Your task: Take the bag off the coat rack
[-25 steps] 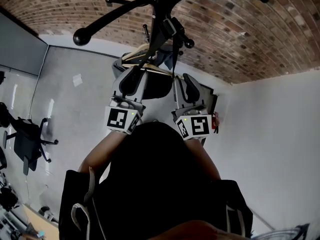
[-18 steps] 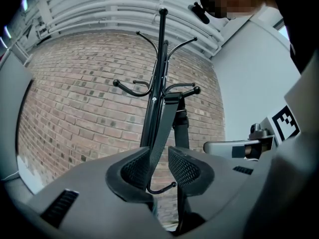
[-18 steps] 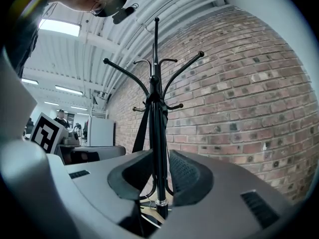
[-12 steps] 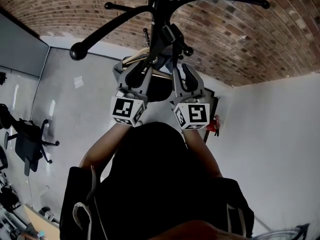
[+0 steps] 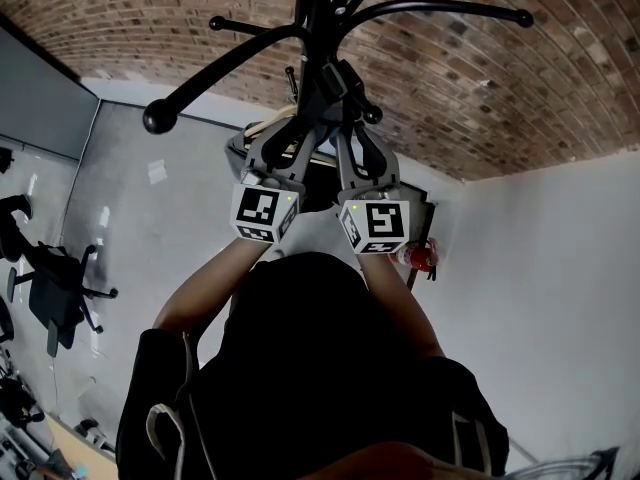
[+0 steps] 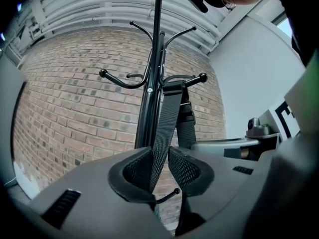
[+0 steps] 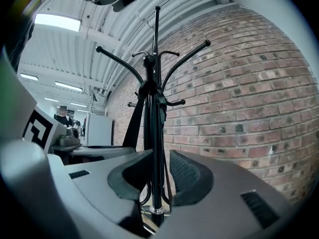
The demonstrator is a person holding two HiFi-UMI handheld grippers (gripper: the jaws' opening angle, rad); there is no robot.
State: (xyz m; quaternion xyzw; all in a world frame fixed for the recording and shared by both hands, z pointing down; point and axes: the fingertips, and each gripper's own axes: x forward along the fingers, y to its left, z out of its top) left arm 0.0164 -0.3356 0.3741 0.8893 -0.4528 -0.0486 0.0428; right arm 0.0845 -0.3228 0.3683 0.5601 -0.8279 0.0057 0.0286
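Brick wall (image 5: 480, 78) fills the space behind the rack (image 5: 325, 28), and a white ribbed ceiling (image 7: 75, 39) with strip lights runs above it.

The left hand-held gripper (image 5: 290, 138) is held up at the rack's pole, with its marker cube (image 5: 262, 213) facing the head camera. Its 2 jaws are closed on a grey webbing strap (image 6: 167, 128), which passes down between the ribbed pads (image 6: 187, 171). The strap hangs from a knobbed hook (image 6: 192, 77) on the rack. A 2nd, darker strap (image 6: 185, 123) hangs close behind it from the same hook.

The right hand-held gripper (image 5: 350, 136) is also up at the rack, just beside the left one, and its cube (image 5: 375, 226) is level with the other cube. Its 2 jaws stand apart. The rack's black pole (image 7: 151, 148) and a thin dark cord show in the gap between them, and I cannot tell whether either pad touches them.

The bag (image 5: 316, 180) is dark with a tan edge. It hangs on the rack below the hooks and behind both hand-held grippers, which hide most of it.

A small red object (image 5: 422, 258) sits right of the rack, near the right cube. An office chair (image 5: 50, 288) stands well left of the rack on a pale grey floor (image 5: 140, 228). White wall (image 5: 560, 268) lies to the rack's right.
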